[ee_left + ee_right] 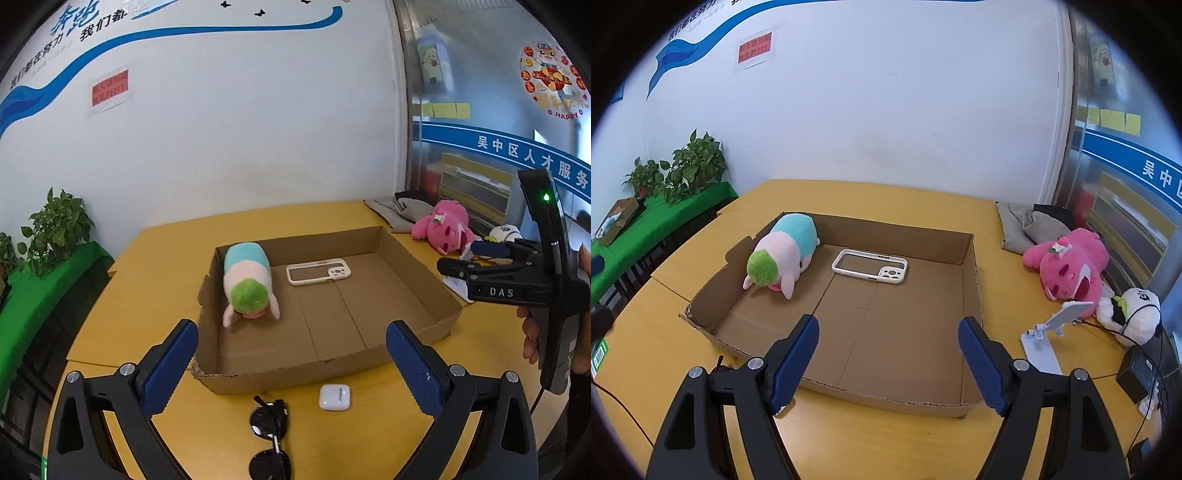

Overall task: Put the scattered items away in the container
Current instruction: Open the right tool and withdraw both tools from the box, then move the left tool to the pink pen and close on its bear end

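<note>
An open cardboard box point(295, 376) point(886, 400) lies on the yellow table. Inside it, along the left wall, is a pastel plush point(247, 280) point(783, 251) with a green head. A white phone case point(317, 272) point(870, 266) lies at the box's back. In front of the box sit a white earbud case point(334, 397) and black sunglasses point(271, 435). My left gripper point(291, 326) is open wide above the box's near edge, holding nothing. My right gripper point(889, 320) is open and empty too, over the box's front; from the left wrist it shows side-on point(458, 266) at the right.
A pink plush point(1071, 266) and a white plush point(1130, 314) lie right of the box, by a white phone stand point(1049, 332), a grey cloth point(1023, 229) and a black adapter point(1141, 373) with cables. Potted plants point(694, 166) stand on a green-covered side table point(646, 229).
</note>
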